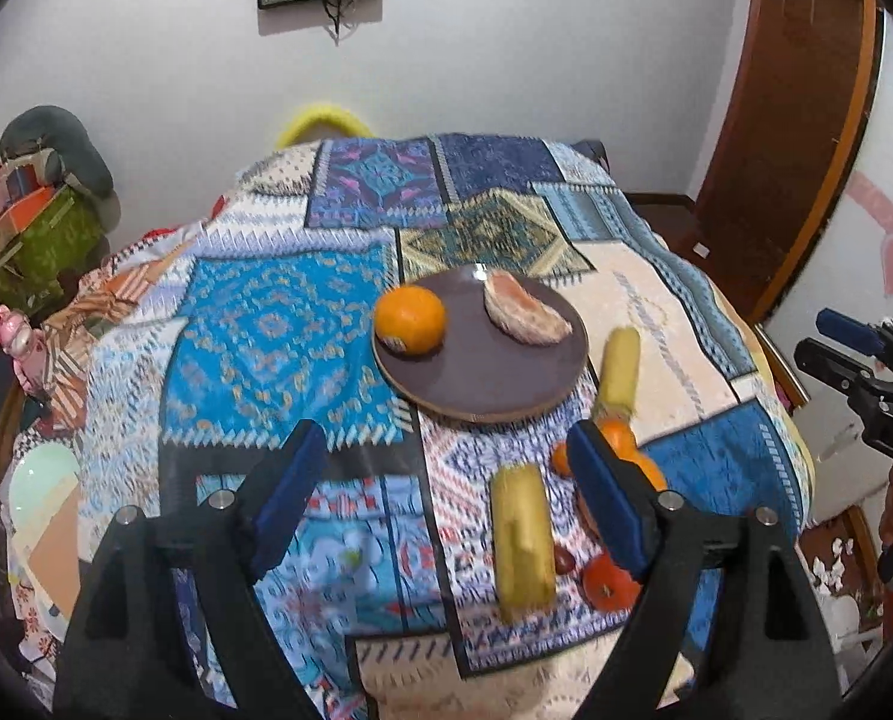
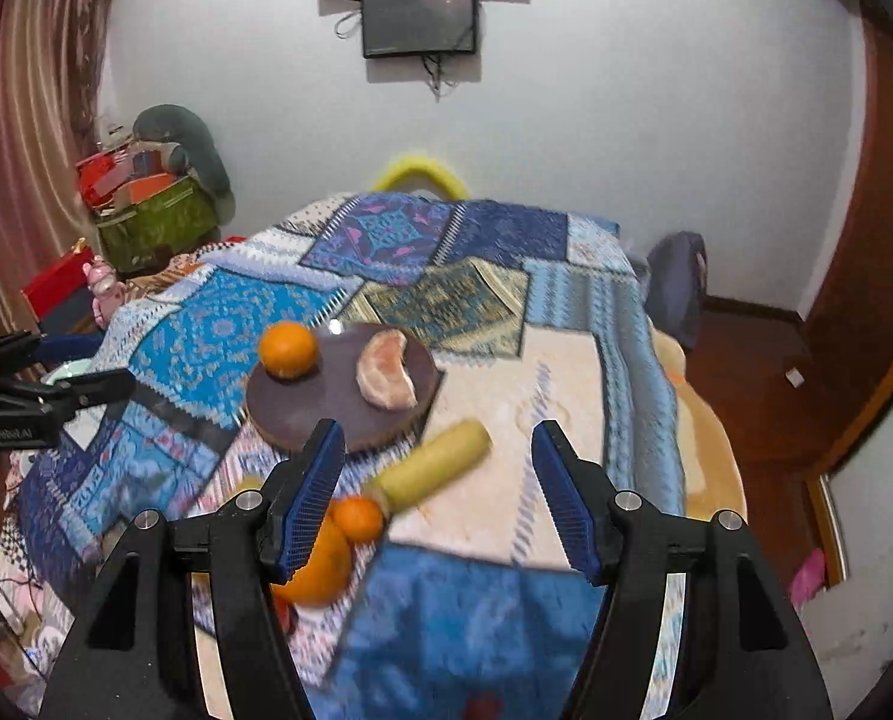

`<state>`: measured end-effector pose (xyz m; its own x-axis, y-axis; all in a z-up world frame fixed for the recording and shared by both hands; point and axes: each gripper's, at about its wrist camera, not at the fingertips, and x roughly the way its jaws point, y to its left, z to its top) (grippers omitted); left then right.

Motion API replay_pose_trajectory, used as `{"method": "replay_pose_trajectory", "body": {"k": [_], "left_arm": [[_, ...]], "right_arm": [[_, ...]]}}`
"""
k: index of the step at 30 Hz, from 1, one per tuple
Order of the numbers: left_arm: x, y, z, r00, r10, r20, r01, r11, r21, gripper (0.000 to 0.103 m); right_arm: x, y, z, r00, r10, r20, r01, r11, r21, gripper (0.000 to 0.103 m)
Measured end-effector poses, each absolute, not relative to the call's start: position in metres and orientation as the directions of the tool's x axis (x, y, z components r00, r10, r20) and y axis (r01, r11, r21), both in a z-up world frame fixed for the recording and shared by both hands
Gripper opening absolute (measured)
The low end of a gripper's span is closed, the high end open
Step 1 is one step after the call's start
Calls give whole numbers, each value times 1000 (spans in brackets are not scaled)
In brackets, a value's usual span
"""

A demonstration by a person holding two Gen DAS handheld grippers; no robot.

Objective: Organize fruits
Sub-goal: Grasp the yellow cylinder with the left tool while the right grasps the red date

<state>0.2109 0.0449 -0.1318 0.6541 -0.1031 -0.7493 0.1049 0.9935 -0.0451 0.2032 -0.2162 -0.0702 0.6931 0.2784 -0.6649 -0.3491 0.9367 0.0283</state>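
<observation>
Left claw (image 1: 446, 498): apart, empty.
Right claw (image 2: 440, 492): apart, empty.
Banana (image 1: 523, 540): just right of left claw, long axis near-to-far.

A patchwork cloth (image 1: 278, 324) of blue, cream and teal patterns covers the table. The plate (image 1: 494, 372) is dark brown, the orange (image 1: 409, 319) bright orange. The 2 bananas (image 1: 524, 540) are yellow.

Both wrist cameras are looking steeply down from above the bench (image 1: 674, 300), facing the far wall, both sharing the plate (image 1: 482, 372) (image 2: 302, 408).
</observation>
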Motion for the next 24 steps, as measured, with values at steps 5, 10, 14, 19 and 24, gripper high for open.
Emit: {"method": "replay_pose_trajectory", "body": {"k": [5,10,14,19,24], "left_arm": [[204,38,-161,590,-116,-799,126,991,-51,83],[204,28,-191,523,-144,-840,150,986,-76,83],[207,20,-206,496,-155,-854,171,982,-79,73],[214,15,-221,462,-172,-870,187,978,-94,61],[220,12,-231,441,-183,-879,185,976,-110,61]], "right_arm": [[182,-236,-91,672,234,-702,-295,955,36,61],[167,-249,-118,625,200,-754,-258,965,42,62],[161,-255,-142,571,200,-796,-240,968,72,61],[152,-259,-169,512,181,-840,-228,971,70,57],[146,-269,-189,462,185,-868,-212,973,94,46]]}}
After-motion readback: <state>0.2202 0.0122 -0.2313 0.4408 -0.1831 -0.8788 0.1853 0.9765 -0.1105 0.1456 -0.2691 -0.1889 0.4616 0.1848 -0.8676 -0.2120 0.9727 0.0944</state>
